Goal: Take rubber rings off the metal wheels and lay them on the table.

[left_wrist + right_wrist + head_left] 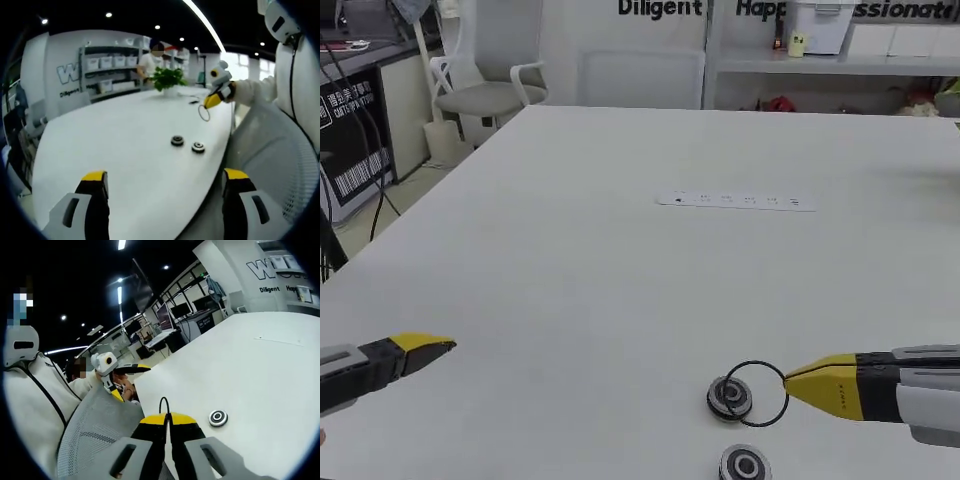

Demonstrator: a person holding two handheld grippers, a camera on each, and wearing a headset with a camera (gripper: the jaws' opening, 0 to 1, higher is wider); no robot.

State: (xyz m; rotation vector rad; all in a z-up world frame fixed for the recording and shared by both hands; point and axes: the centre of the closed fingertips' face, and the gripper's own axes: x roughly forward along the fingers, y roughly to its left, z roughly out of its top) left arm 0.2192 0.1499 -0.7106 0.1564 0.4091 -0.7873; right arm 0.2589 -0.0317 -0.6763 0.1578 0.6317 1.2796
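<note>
My right gripper (788, 381) is shut on a thin black rubber ring (769, 416), which hangs from its yellow tips just above the table. The same ring (204, 113) dangles clear of the surface in the left gripper view, and it (164, 402) sticks up between my closed jaws in the right gripper view. Two small metal wheels lie flat at the table's near edge: one wheel (730, 397) behind the ring, the other wheel (745, 465) closer to me. My left gripper (438, 347) hovers open and empty far to the left, its fingertips (95, 177) wide apart.
The white table (620, 260) has a flush socket strip (735, 200) at its middle. A white chair (490, 95) and shelves stand beyond the far edge. A potted plant (170, 80) sits on the table's far end. A grey mesh chair back (100, 430) is close behind the grippers.
</note>
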